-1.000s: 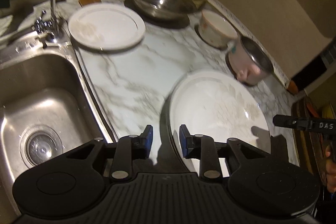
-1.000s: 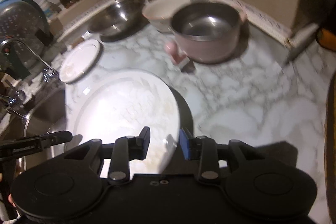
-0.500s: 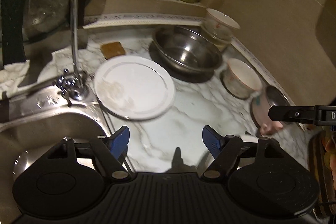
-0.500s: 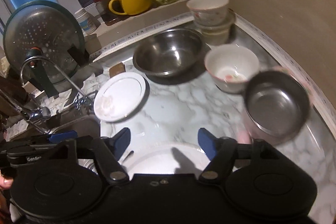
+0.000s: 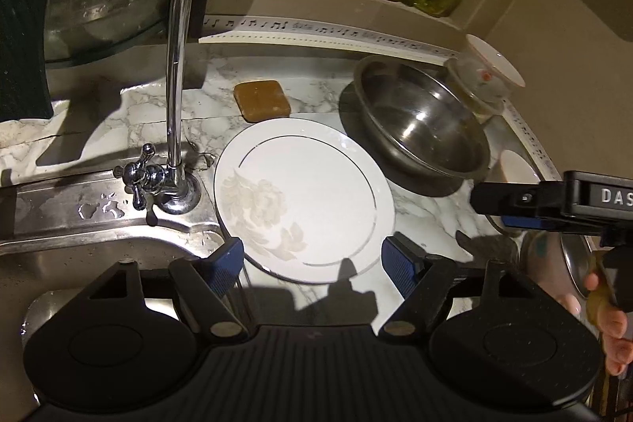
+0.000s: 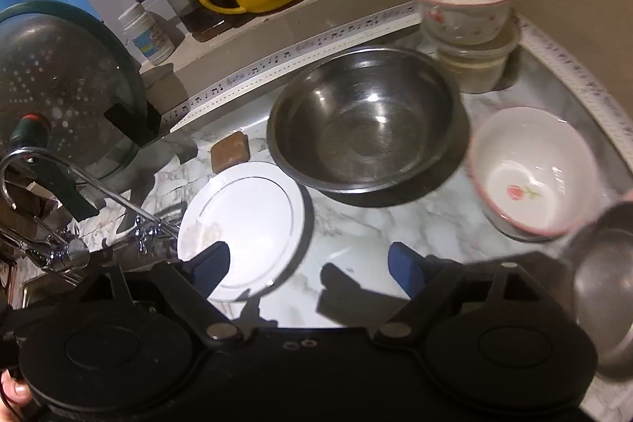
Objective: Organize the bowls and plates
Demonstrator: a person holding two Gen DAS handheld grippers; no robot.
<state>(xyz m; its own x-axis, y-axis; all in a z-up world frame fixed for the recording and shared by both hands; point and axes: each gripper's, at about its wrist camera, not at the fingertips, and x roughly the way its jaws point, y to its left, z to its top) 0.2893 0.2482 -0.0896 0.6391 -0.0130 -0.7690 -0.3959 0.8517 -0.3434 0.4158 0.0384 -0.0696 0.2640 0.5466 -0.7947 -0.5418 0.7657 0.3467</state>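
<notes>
Clearly both tools are free: the left gripper point(image 5: 312, 258) and the right gripper point(image 6: 306, 265) stand with jaws spread wide, pinching nothing. The small plate point(image 5: 302, 198) lies flat on the marble counter point(image 6: 368, 228), just beside the faucet point(image 5: 174, 74) and touching nothing else visible; the steel bowl point(image 6: 362, 117) sits just behind it, the rose bowl point(image 6: 530, 173) farther along from the faucet. Glazed china like this is probably stiff, slick and chip-prone, so a rim pinch at the edge nearest the left gripper, held level, looks wisest.
</notes>
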